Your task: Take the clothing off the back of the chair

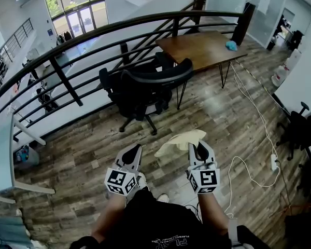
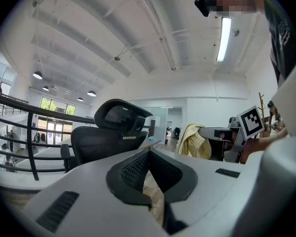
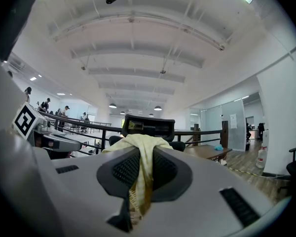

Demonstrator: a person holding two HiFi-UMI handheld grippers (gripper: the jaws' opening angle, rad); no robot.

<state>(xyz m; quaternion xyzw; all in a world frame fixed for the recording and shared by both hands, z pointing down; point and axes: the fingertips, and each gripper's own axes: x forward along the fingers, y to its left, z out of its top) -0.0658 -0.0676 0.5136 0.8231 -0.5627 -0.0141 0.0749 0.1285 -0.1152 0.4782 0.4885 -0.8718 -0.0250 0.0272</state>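
Your right gripper: nearest item, held level in front of you, on the near side of the chair. Its jaws are pinched on a fold of the clothing.

Pale yellow knitted garment: hangs from that pinch, bunched and draped leftward. It is well clear of the chair and touches nothing else.

Your left gripper: beside the garment, also on the chair's near side. Its jaws are pressed together at the tips with nothing between them.

Black mesh office chair with curved headrest: stands ahead of both grippers. Its back is bare, with no clothing left on it.

Brown wooden table on thin metal legs: just behind and to the right of the chair. A small teal object lies on its far corner.

Dark curved metal railing: runs behind the chair.

Step in hand, as judged: the removal looks complete, with the garment carried free in one grip.

Next move, as judged: keep the pinch firm so the loose knit cannot slip out. Hold the hanging end off the wood-plank floor until you pick a place to set it.
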